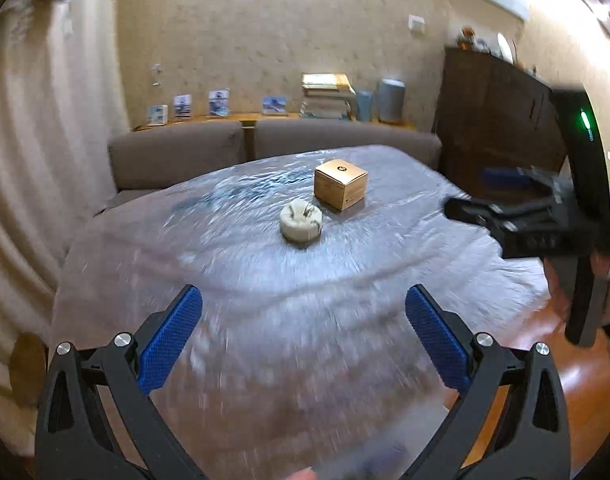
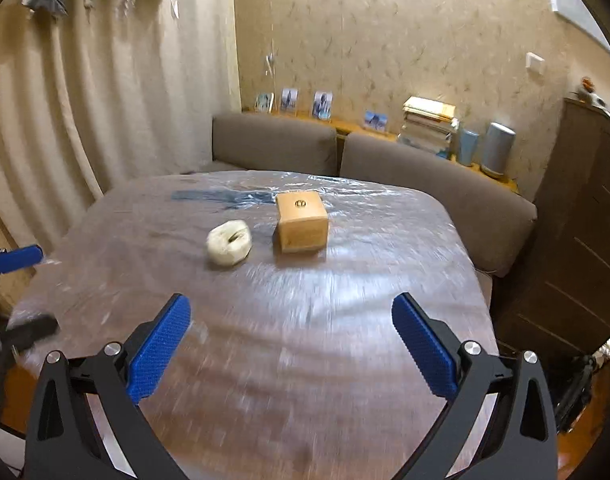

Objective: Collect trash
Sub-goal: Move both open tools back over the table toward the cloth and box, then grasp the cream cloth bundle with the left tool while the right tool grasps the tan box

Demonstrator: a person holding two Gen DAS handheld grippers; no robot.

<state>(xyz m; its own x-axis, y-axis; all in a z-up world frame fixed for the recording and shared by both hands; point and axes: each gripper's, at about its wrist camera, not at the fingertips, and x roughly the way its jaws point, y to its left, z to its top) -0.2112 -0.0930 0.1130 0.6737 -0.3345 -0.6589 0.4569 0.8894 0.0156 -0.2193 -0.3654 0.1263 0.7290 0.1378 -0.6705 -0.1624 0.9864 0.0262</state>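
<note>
A small brown cardboard box (image 1: 340, 189) (image 2: 302, 222) stands on the plastic-covered table (image 1: 265, 320) (image 2: 265, 340), past its middle. Just in front of it and to its left lies a crumpled white round piece of trash (image 1: 301, 222) (image 2: 229, 243). My left gripper (image 1: 304, 300) hangs open above the near part of the table with nothing between its blue pads (image 1: 173, 340). My right gripper (image 2: 291, 304) is open too and holds nothing. Each gripper shows at the edge of the other's view: the right one (image 1: 471, 194) and the left one (image 2: 33, 294). Both are well short of the trash.
A grey sofa (image 1: 177, 152) (image 2: 425, 184) runs behind the table. Behind the sofa, a shelf carries photos, a stack of books (image 2: 427, 124) and two cylinders. A dark wooden cabinet (image 1: 493, 120) (image 2: 577, 240) stands on the right, and a curtain (image 2: 85, 100) hangs on the left.
</note>
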